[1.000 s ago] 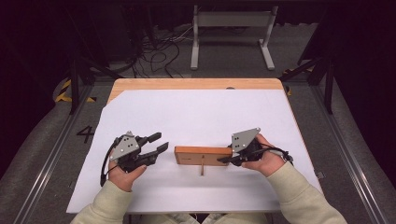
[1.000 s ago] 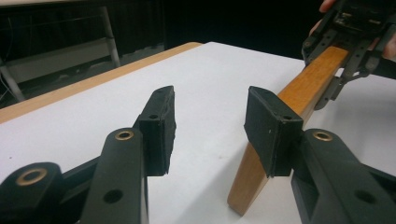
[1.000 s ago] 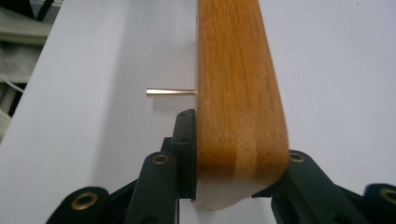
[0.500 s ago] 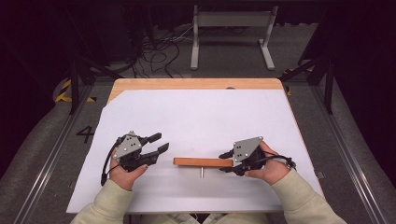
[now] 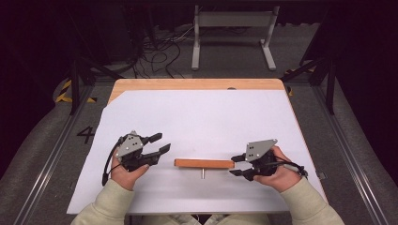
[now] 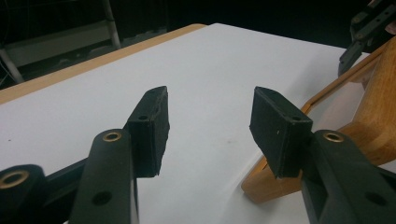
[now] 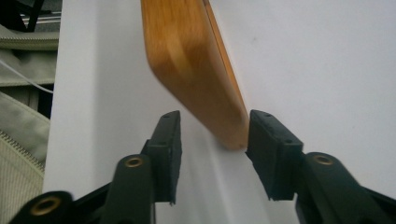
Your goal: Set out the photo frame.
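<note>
Smooth glossy wooden board point(image 7: 196, 70) — matt white paper sheet point(image 5: 211, 117).

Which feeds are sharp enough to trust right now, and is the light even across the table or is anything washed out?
High view: white sheet evenly lit, no harsh glare, surroundings dark; wooden frame reads cleanly. Right gripper view: the frame is soft and smeared near the lens, while the jaws, standing open, are sharper. Left gripper view: jaws crisp and open, the sheet bright but not blown out, the background black.
</note>
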Motion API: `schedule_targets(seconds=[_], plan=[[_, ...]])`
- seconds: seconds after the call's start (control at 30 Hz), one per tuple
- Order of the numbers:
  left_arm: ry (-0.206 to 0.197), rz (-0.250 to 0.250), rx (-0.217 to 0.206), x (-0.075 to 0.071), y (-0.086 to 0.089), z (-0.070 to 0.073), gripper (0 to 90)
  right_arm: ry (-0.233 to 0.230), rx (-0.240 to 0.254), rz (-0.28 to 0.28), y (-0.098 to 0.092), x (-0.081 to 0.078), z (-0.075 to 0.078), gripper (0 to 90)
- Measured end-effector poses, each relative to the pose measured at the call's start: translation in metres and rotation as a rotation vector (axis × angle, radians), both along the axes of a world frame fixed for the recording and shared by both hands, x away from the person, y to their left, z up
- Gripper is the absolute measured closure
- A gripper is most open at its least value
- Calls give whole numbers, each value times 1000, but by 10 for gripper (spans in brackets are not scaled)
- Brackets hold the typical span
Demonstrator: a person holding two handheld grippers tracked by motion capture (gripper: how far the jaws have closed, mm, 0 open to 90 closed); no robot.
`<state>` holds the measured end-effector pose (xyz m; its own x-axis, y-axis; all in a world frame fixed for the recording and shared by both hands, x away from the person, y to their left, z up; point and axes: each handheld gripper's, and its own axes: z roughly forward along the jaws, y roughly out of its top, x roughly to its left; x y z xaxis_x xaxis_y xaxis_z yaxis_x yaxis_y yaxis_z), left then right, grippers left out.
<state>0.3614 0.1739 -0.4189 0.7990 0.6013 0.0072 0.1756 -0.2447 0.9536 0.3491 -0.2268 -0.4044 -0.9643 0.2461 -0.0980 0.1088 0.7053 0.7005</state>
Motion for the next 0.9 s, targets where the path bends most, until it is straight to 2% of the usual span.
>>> schedule_targets(seconds=[0.03, 0.07, 0.1, 0.17, 0.23, 0.3, 0.37, 0.5, 0.7, 0.9], plan=[[0, 0, 0, 0, 0, 0, 477, 0, 0, 0, 0, 0, 0, 572], [3, 2, -1, 0, 0, 0, 477, 18, 2, -23, -4, -3, -3, 625], [4, 2, 2, 0, 0, 0, 477, 18, 2, -23, -4, -3, -3, 625], [5, 3, 3, 1, 0, 0, 477, 34, -4, -40, -7, -4, -7, 689], [4, 3, 5, 1, 0, -1, 478, 59, -5, -51, -9, -6, -11, 828], [4, 4, 5, 1, 0, -1, 479, 73, -10, -40, -8, -7, -14, 900], [10, 7, 4, 1, 0, -1, 479, 85, -10, -40, -6, -7, -16, 900], [28, 33, 27, 3, 0, -3, 481, 109, -2, -42, 1, -7, -25, 900], [43, 42, 28, 5, 1, -4, 475, 124, 22, -59, 7, -3, -33, 900], [53, 47, 24, 4, 1, -5, 471, 149, 60, -130, 7, 3, -38, 900]])
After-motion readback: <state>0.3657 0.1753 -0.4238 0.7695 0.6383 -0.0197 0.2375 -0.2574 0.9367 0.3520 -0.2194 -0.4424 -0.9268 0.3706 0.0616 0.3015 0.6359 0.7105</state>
